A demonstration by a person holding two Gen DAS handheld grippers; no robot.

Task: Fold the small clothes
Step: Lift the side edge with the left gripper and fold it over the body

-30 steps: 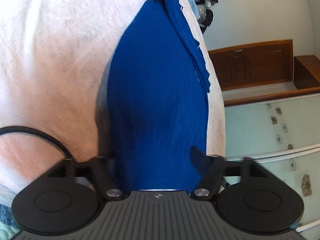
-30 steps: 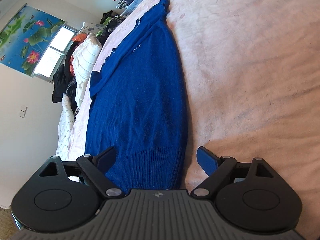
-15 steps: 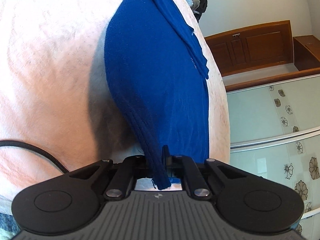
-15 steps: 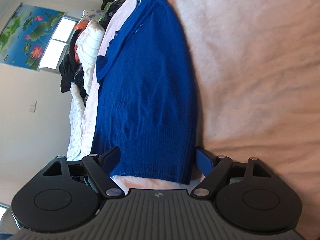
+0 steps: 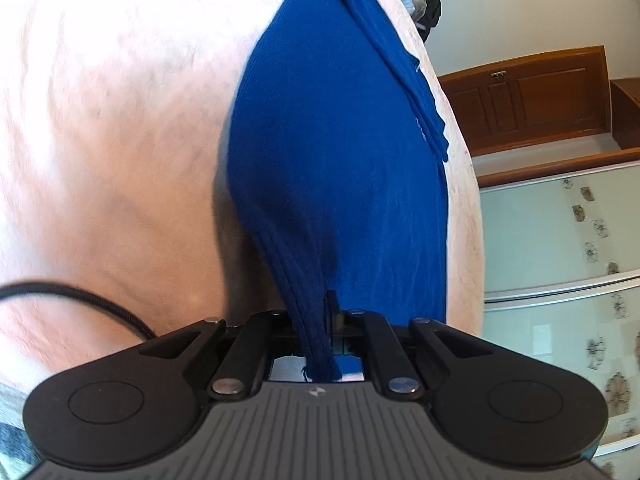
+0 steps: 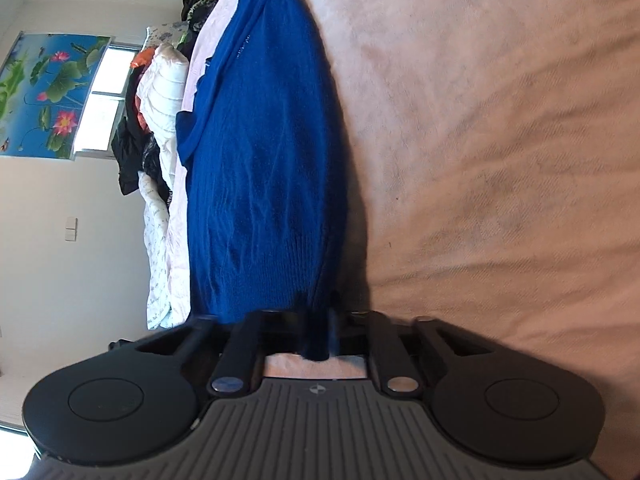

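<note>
Knitwear fills both views: a royal-blue ribbed knit sweater (image 5: pixel 340 152) lies stretched along the pale pink bed sheet (image 5: pixel 112 128), near the bed's edge. My left claw (image 5: pixel 320 344) is clenched on one corner of its hem, and my right claw (image 6: pixel 320 336) is clenched on the other corner.

Matt blue rib-knit sweater (image 5: pixel 340 168) on fuzzy pink blanket (image 5: pixel 120 120); matt black plastic gripper bodies, w/ shiny metal pins.

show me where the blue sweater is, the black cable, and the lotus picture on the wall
blue sweater (image 5: pixel 340 152), left wrist view, middle of its body.
black cable (image 5: pixel 80 294), left wrist view, its curved stretch.
lotus picture (image 6: pixel 48 92), right wrist view, its centre.
</note>
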